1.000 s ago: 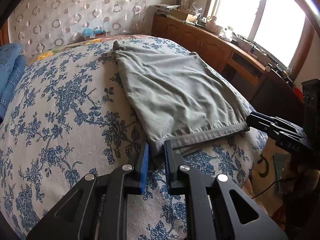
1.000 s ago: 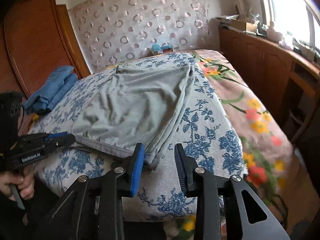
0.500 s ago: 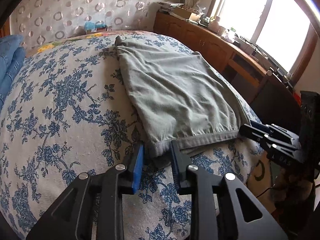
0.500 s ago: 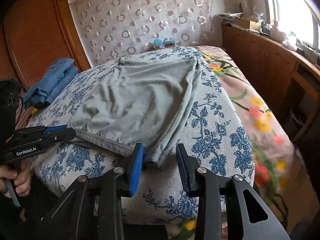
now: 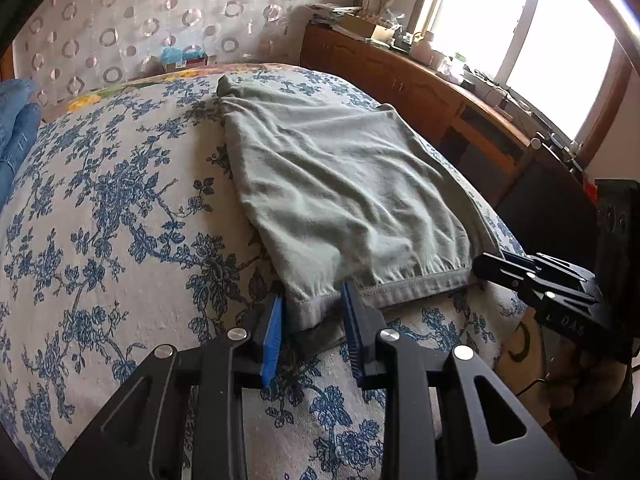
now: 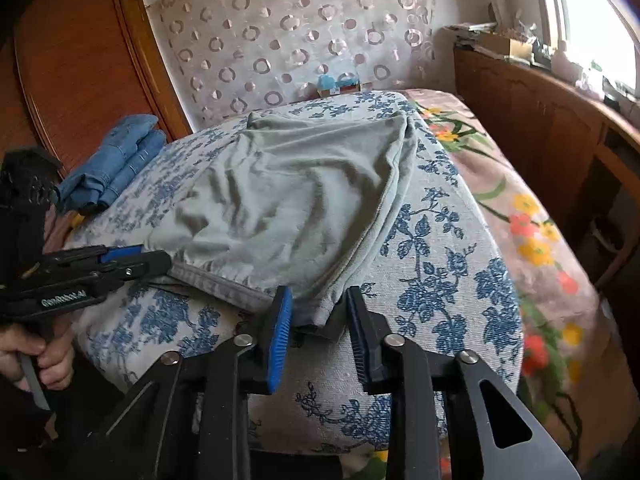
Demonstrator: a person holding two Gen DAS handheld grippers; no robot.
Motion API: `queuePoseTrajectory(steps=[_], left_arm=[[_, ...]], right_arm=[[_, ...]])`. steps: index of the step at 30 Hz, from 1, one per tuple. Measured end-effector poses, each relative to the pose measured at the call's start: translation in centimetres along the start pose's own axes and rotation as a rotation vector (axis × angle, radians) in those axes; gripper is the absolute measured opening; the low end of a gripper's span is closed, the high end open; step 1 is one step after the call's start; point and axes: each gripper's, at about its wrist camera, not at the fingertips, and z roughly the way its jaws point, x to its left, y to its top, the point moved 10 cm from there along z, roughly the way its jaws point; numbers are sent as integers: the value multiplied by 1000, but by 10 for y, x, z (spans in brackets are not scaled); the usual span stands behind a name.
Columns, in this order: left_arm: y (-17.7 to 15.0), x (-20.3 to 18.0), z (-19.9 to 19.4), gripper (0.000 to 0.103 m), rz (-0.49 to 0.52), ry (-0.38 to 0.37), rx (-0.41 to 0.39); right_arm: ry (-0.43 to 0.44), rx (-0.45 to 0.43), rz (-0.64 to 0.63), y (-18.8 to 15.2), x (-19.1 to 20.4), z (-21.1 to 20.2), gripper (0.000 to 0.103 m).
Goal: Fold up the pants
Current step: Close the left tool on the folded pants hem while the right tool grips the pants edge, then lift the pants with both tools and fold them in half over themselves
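Note:
Grey-green pants point(image 5: 340, 184) lie flat on the blue-flowered bed cover point(image 5: 104, 216), waistband at the near edge; they also show in the right wrist view point(image 6: 288, 196). My left gripper point(image 5: 314, 314) is open with its blue pads on either side of the waistband's left corner. My right gripper point(image 6: 318, 312) is open around the waistband's right corner. Each gripper shows in the other view, the right one point(image 5: 532, 276) and the left one point(image 6: 104, 264).
Folded blue jeans point(image 6: 112, 160) lie at the far left of the bed. A wooden cabinet point(image 5: 420, 92) with clutter runs along the right under the window. A padded headboard point(image 6: 304, 36) stands behind, with a small box point(image 6: 338, 82) at its foot.
Both grippers have moved forward onto the waistband corners. The left jaws have opened wider; the cloth now sits between the pads of each gripper.

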Motion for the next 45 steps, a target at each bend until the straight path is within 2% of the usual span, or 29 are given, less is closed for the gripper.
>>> queuePoseTrajectory(steps=[3,5,7,12,19,27,30,34,39,45], left_arm=[[1,-2,1,28,23,8,2],[0,-3,0,14,33,11,1],[4,-1,-4,7,20,9,-17],[23,-6,-42,7,9,-14,-109],[60,-19,-122,6,47,-32,-259],[88,-18,-202,6,62,-30,-410],[97,-12,-226,6,68,-4,-459],[108,9,-224,6,48,24,-464],[125,40,-204,6,22,47,-447],[172,73,-181,6,9,72,-433]], right_arm=[[12,0,-9,0,2,1,16],[25,2,-14,0,5,2,12],[28,2,-21,1,6,1,10],[77,-53,-21,13,15,-16,9],[146,-164,-91,47,47,-66,9],[217,-288,-201,89,91,-129,9],[244,-327,-234,102,105,-147,9],[257,-342,-264,114,115,-147,9],[263,-321,-276,129,116,-118,9],[252,-290,-290,179,114,-74,9]])
